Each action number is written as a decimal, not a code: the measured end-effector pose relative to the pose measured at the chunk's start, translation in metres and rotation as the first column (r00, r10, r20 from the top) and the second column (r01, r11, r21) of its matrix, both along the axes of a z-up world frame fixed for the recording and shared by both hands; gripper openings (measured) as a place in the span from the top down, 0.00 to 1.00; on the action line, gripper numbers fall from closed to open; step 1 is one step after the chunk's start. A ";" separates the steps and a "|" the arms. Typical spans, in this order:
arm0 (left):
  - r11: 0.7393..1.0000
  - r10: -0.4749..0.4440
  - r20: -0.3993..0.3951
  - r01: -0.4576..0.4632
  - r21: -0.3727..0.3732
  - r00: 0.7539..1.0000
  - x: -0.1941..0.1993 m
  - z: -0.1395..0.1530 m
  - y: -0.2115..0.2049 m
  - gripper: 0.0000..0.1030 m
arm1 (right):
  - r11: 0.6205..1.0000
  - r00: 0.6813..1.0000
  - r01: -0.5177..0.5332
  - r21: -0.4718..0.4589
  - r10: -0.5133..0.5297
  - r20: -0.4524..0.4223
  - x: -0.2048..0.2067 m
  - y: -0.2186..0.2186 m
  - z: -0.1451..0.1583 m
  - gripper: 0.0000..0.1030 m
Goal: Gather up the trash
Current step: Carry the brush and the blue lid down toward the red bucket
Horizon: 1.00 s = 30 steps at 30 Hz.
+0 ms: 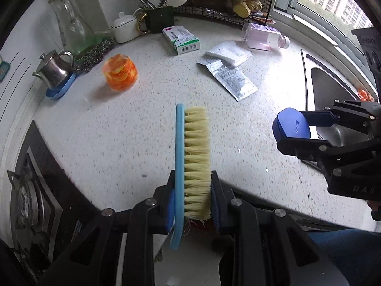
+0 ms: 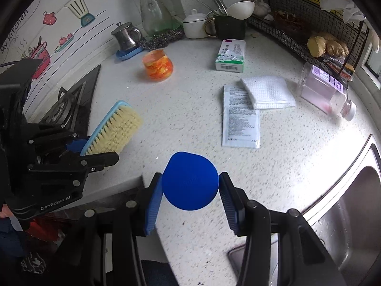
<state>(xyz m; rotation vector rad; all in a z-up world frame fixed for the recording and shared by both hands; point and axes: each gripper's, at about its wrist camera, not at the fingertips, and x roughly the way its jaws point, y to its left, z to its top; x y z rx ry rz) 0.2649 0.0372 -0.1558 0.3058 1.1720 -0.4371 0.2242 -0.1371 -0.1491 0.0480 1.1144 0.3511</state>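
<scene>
My left gripper is shut on a light blue brush with cream bristles, held above the near part of the speckled white counter; it also shows in the right wrist view. My right gripper is shut on a round blue dustpan-like piece, seen at the right in the left wrist view. On the counter lie a printed foil packet, a folded white tissue, a white and green box, a tipped pink bottle and an orange plastic cup.
A steel sink is at the right. A gas stove is at the left. A small steel pot, glass carafe, white sugar bowl, utensil holder and wire rack line the back.
</scene>
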 end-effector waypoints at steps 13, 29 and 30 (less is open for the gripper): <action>0.994 0.104 -0.046 -0.105 -0.016 0.994 -0.127 -0.024 0.067 0.78 | 0.998 0.997 -0.070 -0.003 0.070 -0.025 -0.103 0.073 -0.023 0.57; 0.972 0.233 -0.155 -0.232 0.026 0.960 -0.173 -0.161 0.083 0.78 | 0.989 0.986 -0.140 -0.052 0.135 -0.098 -0.135 0.110 -0.143 0.57; 0.971 0.238 -0.170 -0.238 0.020 0.956 -0.172 -0.173 0.084 0.78 | 0.988 0.984 -0.148 -0.045 0.143 -0.104 -0.134 0.111 -0.156 0.57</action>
